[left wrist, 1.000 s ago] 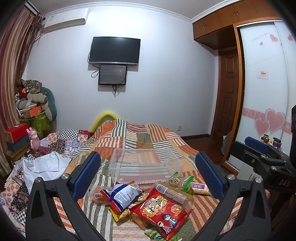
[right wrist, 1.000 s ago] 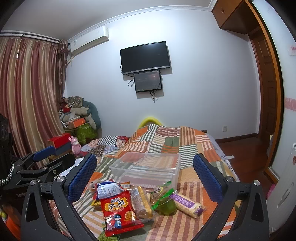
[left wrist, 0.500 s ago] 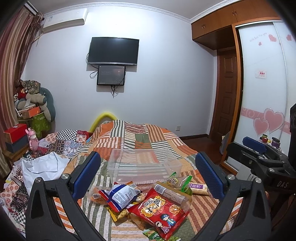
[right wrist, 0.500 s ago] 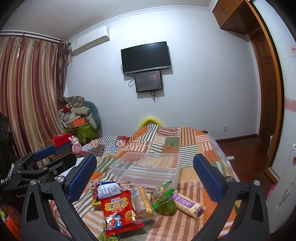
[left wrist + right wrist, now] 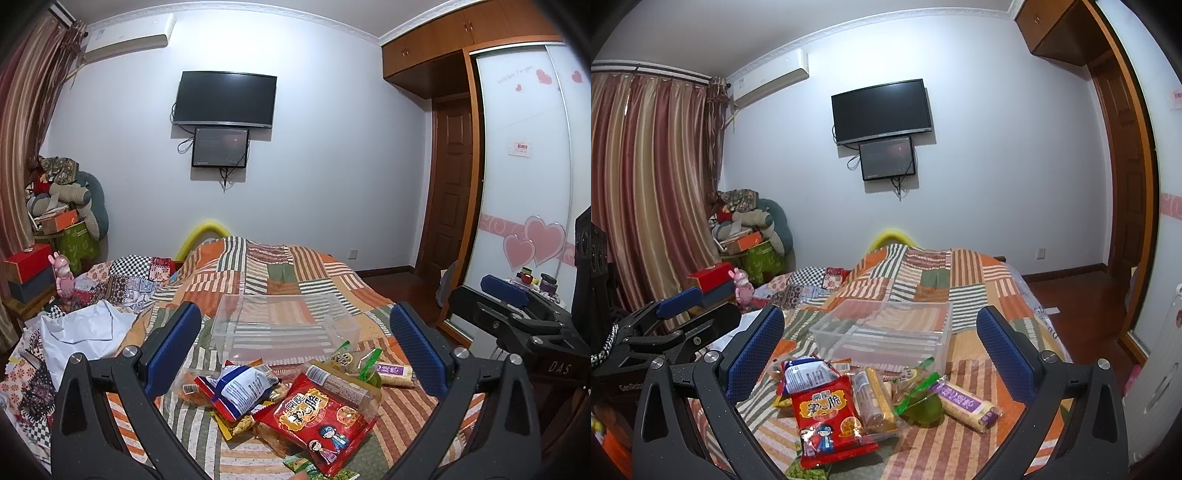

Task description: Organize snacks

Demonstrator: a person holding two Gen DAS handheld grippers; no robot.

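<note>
- On the bed (image 5: 280,273), covered by a patchwork quilt of orange, green and striped squares, sits a clear plastic bin (image 5: 284,326), upright; nothing shows inside it.
- Just in front of the clear plastic bin, on the near side, lies a loose pile of snacks, some overlapping.
- A red snack bag (image 5: 321,413) with cartoon figures lies nearest the cameras, on top of other packets in front of the bin.
- A blue-and-white bag (image 5: 240,387) rests to the left of the red snack bag, touching it, with yellow wrappers under it.
- A clear pack of biscuits (image 5: 873,398) lies alongside the red bag, between it and a green-wrapped snack (image 5: 919,402).
- A long rice cracker roll (image 5: 966,400) with a purple label lies furthest right in the pile, near the bin's front right corner.
- The left gripper (image 5: 293,345) hangs above the pile, its blue-padded jaws spread wide and holding nothing, the bin framed between them.
- The right gripper (image 5: 879,345) hovers likewise to the right of the left one, jaws released and wide apart, clear of every packet.
- Beyond the bin, on the far wall, hang a dark television (image 5: 226,99) and a smaller screen under it.
- Left of the bin, on the bed's far side, lies a crumpled white cloth (image 5: 81,328).
</note>
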